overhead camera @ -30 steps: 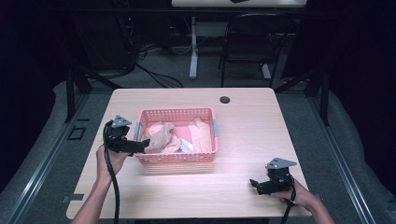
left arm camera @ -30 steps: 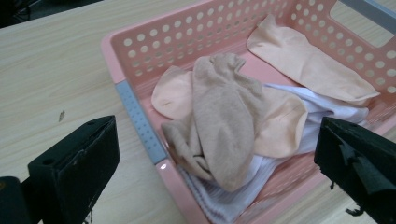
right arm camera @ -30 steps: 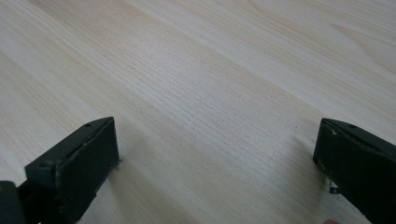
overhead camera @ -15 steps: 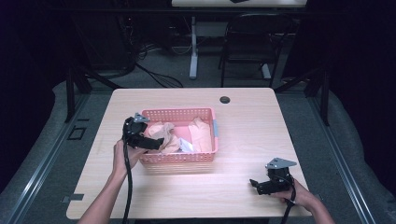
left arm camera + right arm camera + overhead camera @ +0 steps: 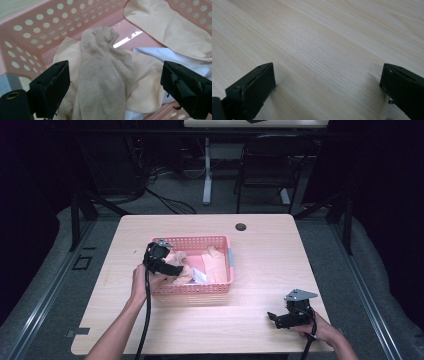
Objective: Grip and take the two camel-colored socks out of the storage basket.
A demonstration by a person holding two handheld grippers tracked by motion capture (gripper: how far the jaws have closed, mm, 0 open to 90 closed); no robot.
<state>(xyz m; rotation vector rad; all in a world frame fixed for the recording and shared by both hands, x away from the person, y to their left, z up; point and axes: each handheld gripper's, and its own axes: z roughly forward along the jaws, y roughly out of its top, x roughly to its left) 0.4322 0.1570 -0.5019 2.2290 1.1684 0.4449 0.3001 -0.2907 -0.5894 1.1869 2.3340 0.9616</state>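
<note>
Two grippers work at one pale wooden surface (image 5: pixel 260 270), the largest thing here. On it, at about nine o'clock from the middle in the high view, stands a pink perforated plastic basket (image 5: pixel 220 287), holding a loose heap of hosiery. A peach stocking (image 5: pixel 170 27) lies flat toward one o'clock in the left gripper view, a white garment (image 5: pixel 160 53) peeks out at three o'clock, and a beige knitted sock (image 5: pixel 102 72) lies humped on top of another peach piece, running from the centre down to six o'clock.

The left gripper (image 5: pixel 115 87) hangs inside the basket's near-left corner, its jaws apart with the sock between them but not yet pressed; they have just been closing a little. The right gripper (image 5: pixel 327 87) rests low over bare wood at five o'clock on the surface, its jaws wide apart with nothing between them.

The sock looks light, soft and limp; it should bunch and drape, not hold its shape, and the thin peach fabric beneath could easily come up with it. The raised ridge of the foot, where the knit stands proud of the layer under it, looks the best place to pinch.
</note>
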